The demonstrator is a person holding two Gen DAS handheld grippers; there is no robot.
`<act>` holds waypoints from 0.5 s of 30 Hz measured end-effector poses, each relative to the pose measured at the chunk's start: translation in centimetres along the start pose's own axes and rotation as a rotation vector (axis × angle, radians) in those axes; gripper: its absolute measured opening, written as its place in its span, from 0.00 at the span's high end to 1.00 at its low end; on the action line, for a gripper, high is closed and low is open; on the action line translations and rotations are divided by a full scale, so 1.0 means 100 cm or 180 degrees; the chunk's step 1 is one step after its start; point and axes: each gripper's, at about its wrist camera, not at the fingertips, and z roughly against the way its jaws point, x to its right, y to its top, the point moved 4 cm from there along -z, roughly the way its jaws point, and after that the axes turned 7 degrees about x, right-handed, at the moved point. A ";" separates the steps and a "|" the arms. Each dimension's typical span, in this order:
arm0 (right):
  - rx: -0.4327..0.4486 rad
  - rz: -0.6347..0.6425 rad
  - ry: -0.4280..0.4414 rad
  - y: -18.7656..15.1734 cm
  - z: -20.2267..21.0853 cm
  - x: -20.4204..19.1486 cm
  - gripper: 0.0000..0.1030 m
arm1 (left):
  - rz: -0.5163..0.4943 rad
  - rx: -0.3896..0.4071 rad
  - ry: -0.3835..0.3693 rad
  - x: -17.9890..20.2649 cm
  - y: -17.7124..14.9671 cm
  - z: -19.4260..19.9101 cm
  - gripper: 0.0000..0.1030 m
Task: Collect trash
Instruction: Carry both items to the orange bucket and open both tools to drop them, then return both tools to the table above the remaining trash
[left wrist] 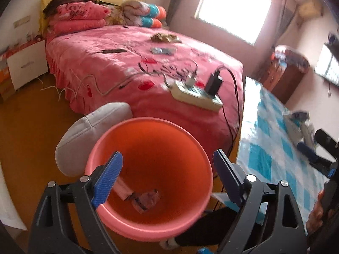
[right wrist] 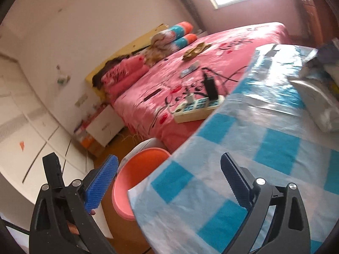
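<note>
My left gripper (left wrist: 167, 175) hangs over the round pink plastic bin (left wrist: 197, 216) on the floor, its jaws spread wide and empty. Between them, down on the bin's bottom, lie a pale pink stick-like wrapper (left wrist: 124, 189) and a crumpled clear wrapper (left wrist: 147, 199). My right gripper (right wrist: 169, 182) is over the edge of the blue-and-white checked worktop (right wrist: 264, 169), jaws equally wide and holding nothing; the bin (right wrist: 127, 190) sits just left of that edge.

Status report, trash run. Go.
Left gripper open over the pink bin, empty. Right gripper open, empty, at the checkered table edge. Trash in bin. Nothing blocking.
</note>
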 end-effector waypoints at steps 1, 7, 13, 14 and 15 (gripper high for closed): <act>0.0046 -0.0066 0.0002 0.001 0.006 0.008 0.06 | -0.0048 -0.0025 -0.0012 0.006 0.000 0.001 0.15; 0.0194 -0.0312 -0.0042 0.006 0.038 0.044 0.05 | -0.0286 -0.0177 -0.0155 0.045 -0.006 0.003 0.15; 0.0311 -0.0464 -0.0190 0.002 0.066 0.074 0.05 | -0.0584 -0.0173 -0.0175 0.083 -0.009 0.008 0.15; 0.0327 -0.0520 -0.0230 0.001 0.072 0.081 0.05 | -0.0622 -0.0170 -0.0177 0.089 -0.010 0.010 0.15; 0.0339 -0.0554 -0.0253 0.001 0.075 0.085 0.05 | -0.0660 -0.0171 -0.0174 0.095 -0.010 0.011 0.15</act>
